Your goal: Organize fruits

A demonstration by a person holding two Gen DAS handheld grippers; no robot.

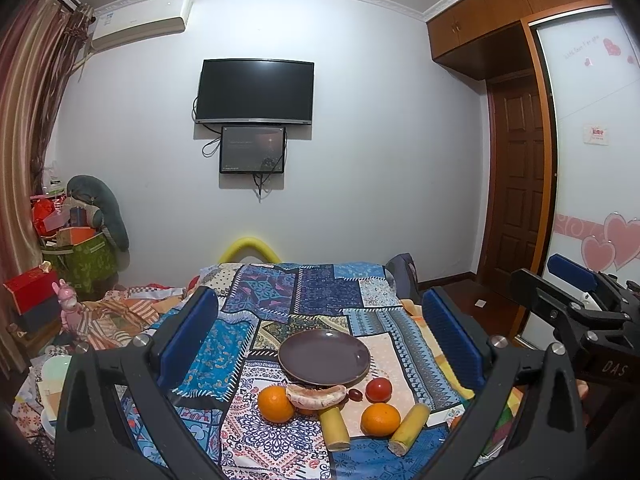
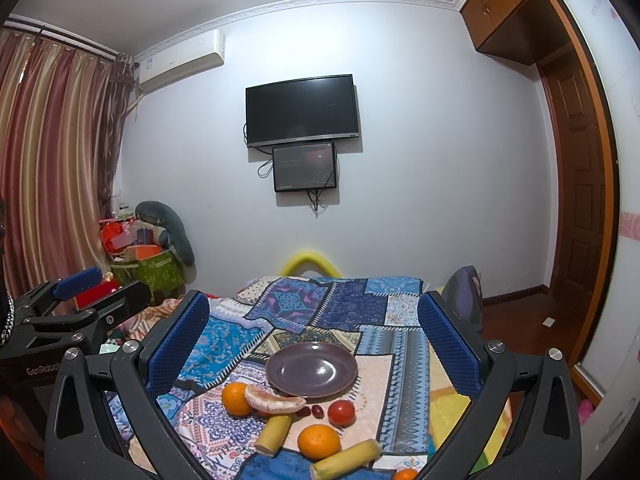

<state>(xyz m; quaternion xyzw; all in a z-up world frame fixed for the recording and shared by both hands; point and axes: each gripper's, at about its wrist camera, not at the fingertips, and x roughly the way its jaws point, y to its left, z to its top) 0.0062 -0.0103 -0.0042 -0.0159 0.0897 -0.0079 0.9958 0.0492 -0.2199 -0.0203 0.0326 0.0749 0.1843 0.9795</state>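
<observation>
An empty dark purple plate (image 1: 324, 357) (image 2: 312, 369) lies on the patterned cloth. In front of it lie two oranges (image 1: 275, 404) (image 1: 380, 419), a peeled grapefruit segment (image 1: 316, 395) (image 2: 274, 399), a red tomato (image 1: 378, 389) (image 2: 341, 413), small dark grapes (image 1: 354, 393) (image 2: 312, 411) and two yellow banana pieces (image 1: 335, 426) (image 1: 409, 428). My left gripper (image 1: 320, 336) is open and empty, above and behind the fruit. My right gripper (image 2: 312, 340) is open and empty, likewise hovering. Another small orange (image 2: 405, 474) shows at the lower edge of the right wrist view.
The cloth covers a small table (image 1: 304, 292) by a cluttered bed (image 1: 120, 312). Boxes and bags (image 1: 80, 248) pile up at the left. A TV (image 1: 256, 92) hangs on the far wall; a wardrobe (image 1: 584, 140) and door stand right.
</observation>
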